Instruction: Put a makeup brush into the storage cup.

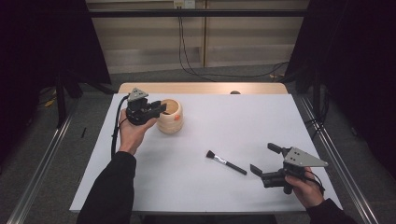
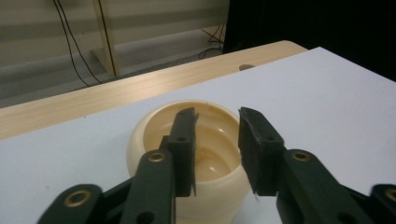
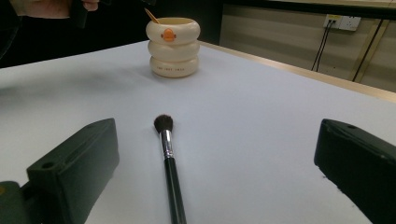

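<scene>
Step in hand: I judge this as steadying the holder while I line up on the brush; nothing is lifted yet.

Left gripper [image 1: 158, 108]: I have it at the rim of the cream holder [image 1: 170, 116], at about 10 o'clock on the surface [image 1: 261, 121]. In the left gripper view its fingers [image 2: 183, 144] straddle the near wall, one inside the mouth and one outside, with a gap between them. I cannot tell whether they pinch the wall or only stand around it.

Right gripper [image 1: 266, 161]: released, fingers [image 3: 74, 168] spread wide, low over the surface at about 4 o'clock, holding nothing.

Brush [image 1: 226, 162]: lying flat on the surface near 5 o'clock, just left of the right gripper and well apart from the holder. In the right gripper view its black handle runs between my spread fingers, bristles pointing away toward the holder.

Holder: upright, three stacked rings with an orange mark on the top one [image 3: 168, 34]. From the left gripper view the inside [image 2: 210, 158] looks empty down to the bottom. A thin orange sliver at the far rim in the right gripper view is too small for me to identify.

Next move: I would ease the right gripper forward and down around the handle, clench on it behind the metal ferrule, then carry it toward 10 o'clock.

Caution: the handle is thin and round, so it may roll as the fingers meet it.
</scene>
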The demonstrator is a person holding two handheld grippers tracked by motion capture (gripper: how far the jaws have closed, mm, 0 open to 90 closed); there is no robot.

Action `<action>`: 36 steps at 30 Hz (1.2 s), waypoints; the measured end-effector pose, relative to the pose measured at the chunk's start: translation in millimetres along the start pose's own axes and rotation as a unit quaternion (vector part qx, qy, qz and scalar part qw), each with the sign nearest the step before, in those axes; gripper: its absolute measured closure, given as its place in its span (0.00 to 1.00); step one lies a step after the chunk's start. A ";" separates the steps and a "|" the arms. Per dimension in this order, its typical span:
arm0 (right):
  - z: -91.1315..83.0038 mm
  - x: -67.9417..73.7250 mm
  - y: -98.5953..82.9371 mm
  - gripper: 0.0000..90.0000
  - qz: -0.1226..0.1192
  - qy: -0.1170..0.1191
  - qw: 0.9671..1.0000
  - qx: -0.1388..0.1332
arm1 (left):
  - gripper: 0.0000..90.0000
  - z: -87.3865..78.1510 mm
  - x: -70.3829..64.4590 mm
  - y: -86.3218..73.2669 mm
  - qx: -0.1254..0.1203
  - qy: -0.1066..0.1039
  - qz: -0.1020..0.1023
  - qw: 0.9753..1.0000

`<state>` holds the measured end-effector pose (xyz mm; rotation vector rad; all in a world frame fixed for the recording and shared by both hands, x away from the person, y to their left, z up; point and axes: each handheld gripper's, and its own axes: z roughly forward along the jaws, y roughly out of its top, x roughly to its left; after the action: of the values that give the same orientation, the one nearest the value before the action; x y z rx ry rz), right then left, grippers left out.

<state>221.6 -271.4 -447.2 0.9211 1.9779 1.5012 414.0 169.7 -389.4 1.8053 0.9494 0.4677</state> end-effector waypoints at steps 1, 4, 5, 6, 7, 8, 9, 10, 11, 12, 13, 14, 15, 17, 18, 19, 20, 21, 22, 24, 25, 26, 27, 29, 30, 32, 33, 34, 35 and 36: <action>0.0 0.0 0.0 0.00 0.001 -0.001 1.000 -0.001 | 0.68 0.1 -0.5 -0.3 0.000 0.003 0.000 1.000; 0.6 0.2 -0.1 0.00 0.003 -0.006 1.000 -0.005 | 0.59 0.7 -1.0 -0.7 -0.003 0.000 0.001 1.000; 0.6 0.2 -0.1 0.00 0.003 -0.006 1.000 -0.005 | 0.57 0.4 -1.1 -0.6 -0.004 0.002 0.001 1.000; 0.6 0.1 -0.1 0.00 0.003 -0.006 1.000 -0.005 | 0.55 0.2 -0.7 -0.6 -0.005 0.001 0.000 1.000; 0.6 0.0 -0.1 0.00 0.003 -0.006 1.000 -0.005 | 0.52 -0.2 -0.2 -0.5 -0.006 0.001 -0.003 1.000; 0.6 0.1 0.0 0.00 0.003 -0.006 1.000 -0.005 | 0.48 -0.5 -0.3 -0.7 -0.010 0.004 -0.004 1.000; 0.3 -0.3 0.0 0.00 0.000 -0.003 1.000 -0.004 | 0.46 -1.1 -0.2 -0.8 -0.011 0.005 -0.004 1.000; 0.2 -0.2 0.1 0.00 0.002 -0.004 1.000 -0.005 | 0.43 -1.5 0.3 -0.9 -0.011 0.001 -0.004 1.000; 0.2 -0.1 0.2 0.00 0.003 -0.005 1.000 -0.005 | 0.41 -1.9 0.7 -1.1 -0.014 0.000 -0.005 1.000; 0.4 0.0 0.1 0.00 0.004 -0.009 1.000 -0.007 | 0.37 -2.4 0.3 -1.1 -0.016 0.001 -0.006 1.000; 0.4 -0.1 0.1 0.00 0.004 -0.010 1.000 -0.008 | 0.34 -3.5 0.5 -1.2 -0.023 -0.003 -0.008 1.000; 0.4 -0.2 0.2 0.00 0.004 -0.010 1.000 -0.008 | 0.31 -4.3 0.3 -1.1 -0.025 0.001 -0.005 1.000; 0.2 -0.3 0.3 0.00 0.003 -0.012 1.000 -0.008 | 0.27 -4.8 -0.2 -1.2 -0.028 0.000 -0.005 1.000; 0.4 -0.5 0.3 0.00 0.004 -0.013 1.000 -0.008 | 0.23 -5.6 -1.3 -1.3 -0.033 0.001 -0.002 0.999; 0.4 -0.7 0.2 0.00 0.003 -0.011 1.000 -0.008 | 0.20 -6.1 -0.9 -1.0 -0.035 -0.001 -0.002 0.999; 0.8 -0.6 0.2 0.00 0.003 -0.012 1.000 -0.008 | 0.16 -6.5 -0.6 -0.8 -0.038 -0.001 -0.006 0.999; 1.0 -0.6 0.2 0.00 0.003 -0.012 1.000 -0.009 | 0.13 -7.1 -0.9 -0.4 -0.039 0.000 -0.007 0.999; 1.0 -0.7 0.2 0.00 0.003 -0.011 1.000 -0.009 | 0.11 -7.8 -0.4 -0.2 -0.042 -0.005 -0.009 0.999; 0.9 -0.8 0.3 0.00 0.003 -0.012 1.000 -0.009 | 0.09 -9.1 -0.5 0.3 -0.042 -0.002 -0.009 0.999; 0.6 -0.5 0.4 0.00 0.009 -0.013 1.000 -0.008 | 0.04 -11.2 -0.8 0.9 -0.042 -0.002 -0.013 0.999; 0.9 -0.8 0.3 0.00 0.007 -0.014 1.000 -0.009 | 0.03 -12.4 -1.1 0.7 -0.045 -0.005 -0.011 0.999; 0.8 -0.8 0.4 0.00 0.008 -0.013 1.000 -0.008 | 0.03 -13.6 -1.7 0.7 -0.045 0.000 -0.010 0.999; 0.8 -1.0 0.4 0.00 0.007 -0.014 1.000 -0.009 | 0.02 -14.7 -2.0 0.5 -0.046 0.004 -0.010 0.999; 0.8 -1.0 0.6 0.00 0.008 -0.015 1.000 -0.010 | 0.02 -17.1 -1.8 -0.6 -0.046 0.001 -0.015 0.999; 1.1 -1.1 0.6 0.00 0.008 -0.015 1.000 -0.011 | 0.02 -18.3 -2.1 -1.3 -0.044 -0.001 -0.015 0.999; 1.3 -1.2 0.6 0.00 0.011 -0.015 1.000 -0.011 | 0.02 -20.9 -3.7 -2.8 -0.046 0.001 -0.011 0.999; 1.2 -1.7 0.4 0.00 0.008 -0.014 1.000 -0.009 | 0.02 -22.5 -4.5 -3.4 -0.049 -0.001 -0.011 0.999; 1.6 -1.9 0.3 0.00 0.008 -0.013 1.000 -0.010 | 0.02 -24.6 -5.6 -4.0 -0.052 -0.002 -0.008 0.999; 1.5 -2.0 0.4 0.00 0.009 -0.014 1.000 -0.010 | 0.02 -26.3 -7.1 -4.7 -0.057 -0.003 -0.008 0.998; 1.5 -2.2 0.4 0.00 0.008 -0.014 1.000 -0.010 | 0.02 -28.3 -8.2 -5.2 -0.056 -0.001 -0.008 0.998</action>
<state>224.2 -272.1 -447.3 0.9474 1.9358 1.5057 387.6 181.2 -381.2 1.6967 0.9172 0.4994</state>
